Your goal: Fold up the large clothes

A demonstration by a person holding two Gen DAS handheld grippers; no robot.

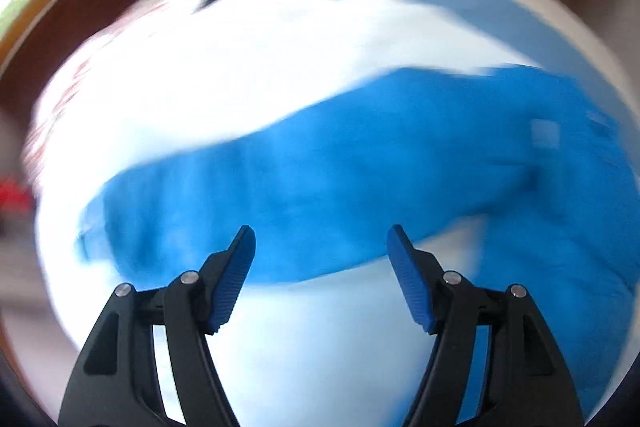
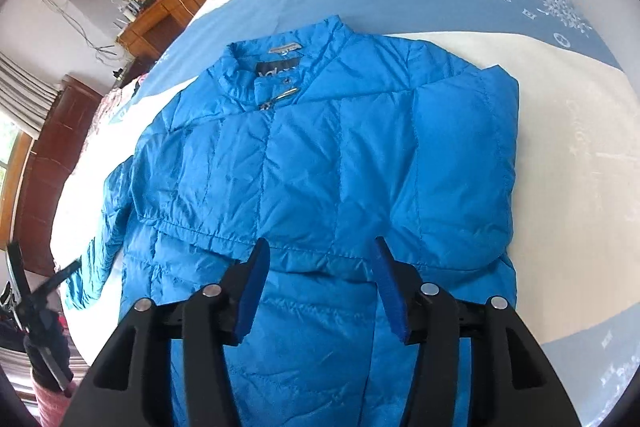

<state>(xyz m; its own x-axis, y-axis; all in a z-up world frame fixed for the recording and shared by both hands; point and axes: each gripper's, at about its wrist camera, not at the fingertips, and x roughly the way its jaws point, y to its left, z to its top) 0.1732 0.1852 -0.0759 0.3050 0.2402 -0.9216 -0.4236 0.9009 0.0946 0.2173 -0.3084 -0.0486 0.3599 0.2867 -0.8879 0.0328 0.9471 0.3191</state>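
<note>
A bright blue padded jacket (image 2: 320, 167) lies front up on a bed, collar at the far end. Its right sleeve is folded in over the body; its left sleeve (image 2: 104, 227) stretches out to the left. My right gripper (image 2: 320, 251) is open and empty, just above the jacket's lower front. The left wrist view is motion-blurred: the blue sleeve (image 1: 320, 195) crosses the white bedding, and my left gripper (image 1: 322, 239) is open and empty just above it. The left gripper also shows at the right wrist view's lower left (image 2: 44, 311), by the sleeve cuff.
The bed cover (image 2: 560, 167) is white with pale blue bands. Wooden cabinets and a cluttered desk (image 2: 152, 11) stand beyond the bed's far left. A dark wooden headboard (image 2: 52, 155) and a window lie to the left.
</note>
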